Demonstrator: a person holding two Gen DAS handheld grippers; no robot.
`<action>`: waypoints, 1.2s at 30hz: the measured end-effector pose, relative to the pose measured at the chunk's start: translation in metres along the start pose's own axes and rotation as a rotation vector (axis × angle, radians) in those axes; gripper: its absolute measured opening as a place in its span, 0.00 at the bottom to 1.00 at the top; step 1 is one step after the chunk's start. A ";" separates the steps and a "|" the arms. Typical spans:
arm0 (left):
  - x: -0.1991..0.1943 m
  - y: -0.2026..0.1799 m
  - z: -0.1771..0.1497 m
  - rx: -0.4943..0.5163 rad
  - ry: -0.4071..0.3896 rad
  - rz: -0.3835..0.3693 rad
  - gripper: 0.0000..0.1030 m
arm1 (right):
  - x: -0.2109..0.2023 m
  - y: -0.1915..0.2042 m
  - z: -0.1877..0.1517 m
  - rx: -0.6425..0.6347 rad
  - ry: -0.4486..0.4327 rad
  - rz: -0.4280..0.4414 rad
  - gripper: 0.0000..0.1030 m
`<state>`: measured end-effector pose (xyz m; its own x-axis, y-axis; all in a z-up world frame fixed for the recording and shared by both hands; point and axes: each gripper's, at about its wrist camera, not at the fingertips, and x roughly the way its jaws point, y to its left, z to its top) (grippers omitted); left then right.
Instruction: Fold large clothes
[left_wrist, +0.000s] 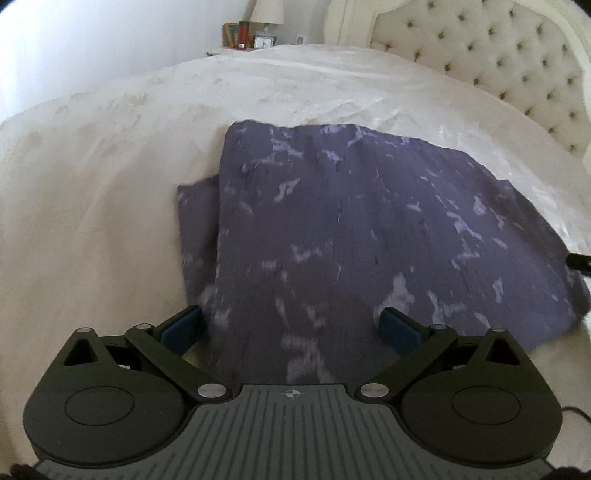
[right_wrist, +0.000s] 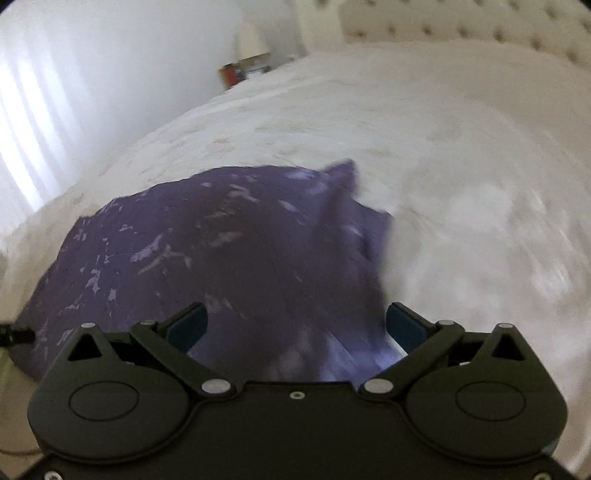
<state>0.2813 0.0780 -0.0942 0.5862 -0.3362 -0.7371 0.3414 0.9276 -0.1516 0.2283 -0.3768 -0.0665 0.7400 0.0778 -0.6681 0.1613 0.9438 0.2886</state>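
Note:
A purple garment (left_wrist: 351, 229) with pale lilac print lies folded on the white bed; a lower layer sticks out at its left side. My left gripper (left_wrist: 291, 325) is open, its blue-padded fingers (left_wrist: 184, 326) astride the garment's near edge. My right gripper (right_wrist: 295, 325) is open over the garment (right_wrist: 207, 251), near its right side, where a corner sticks up; this view is blurred. The tip of the right gripper shows at the right edge of the left wrist view (left_wrist: 580, 262).
The white bedspread (left_wrist: 110, 184) spreads all around the garment. A tufted cream headboard (left_wrist: 498, 55) stands at the far right. A nightstand with a lamp (left_wrist: 266, 14), a red bottle and a small clock is at the far end.

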 end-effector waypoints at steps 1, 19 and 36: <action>-0.003 0.001 -0.003 -0.006 0.001 0.000 1.00 | -0.004 -0.008 -0.004 0.038 0.006 0.010 0.99; 0.034 0.015 -0.001 -0.339 0.052 -0.071 1.00 | 0.027 -0.049 -0.032 0.403 0.048 0.336 1.00; 0.019 0.026 -0.004 -0.460 -0.020 -0.189 0.34 | 0.029 -0.036 -0.026 0.383 0.036 0.338 0.43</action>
<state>0.2986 0.0959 -0.1149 0.5610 -0.5043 -0.6565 0.0865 0.8244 -0.5594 0.2266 -0.4001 -0.1140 0.7700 0.3763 -0.5153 0.1494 0.6788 0.7189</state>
